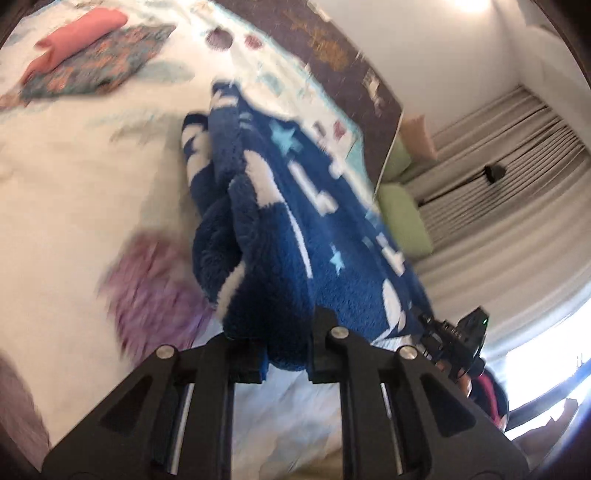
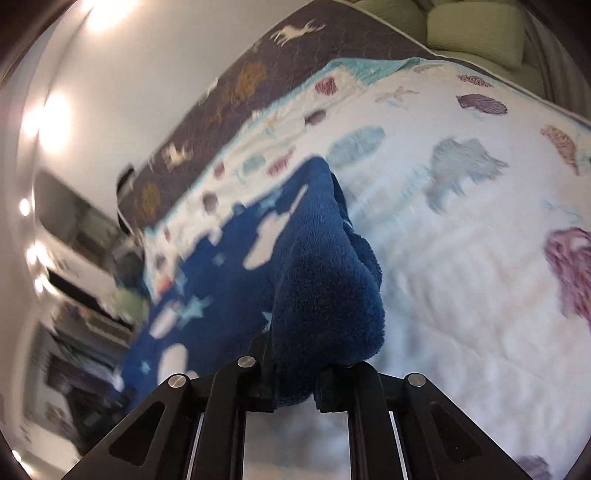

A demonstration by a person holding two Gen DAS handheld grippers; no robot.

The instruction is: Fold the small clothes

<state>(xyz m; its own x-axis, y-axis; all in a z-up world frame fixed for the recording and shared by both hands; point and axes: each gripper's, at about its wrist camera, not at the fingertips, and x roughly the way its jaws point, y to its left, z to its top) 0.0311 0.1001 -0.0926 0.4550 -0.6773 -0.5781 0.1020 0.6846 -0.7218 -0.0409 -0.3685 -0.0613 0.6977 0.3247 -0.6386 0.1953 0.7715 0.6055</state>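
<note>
Both views sit just behind a pair of black gripper fingers and look forward along them, very close to a blue fleece garment that fills the middle of each frame.

The left wrist view looks over the left gripper and across a white quilt toward folded clothes, with curtains and the right gripper at its right edge.

The right wrist view looks over the right gripper, tilted, with a wall on its left and green pillows at the top.

Both views share the fleece, the quilt and a dark animal-print blanket.
</note>
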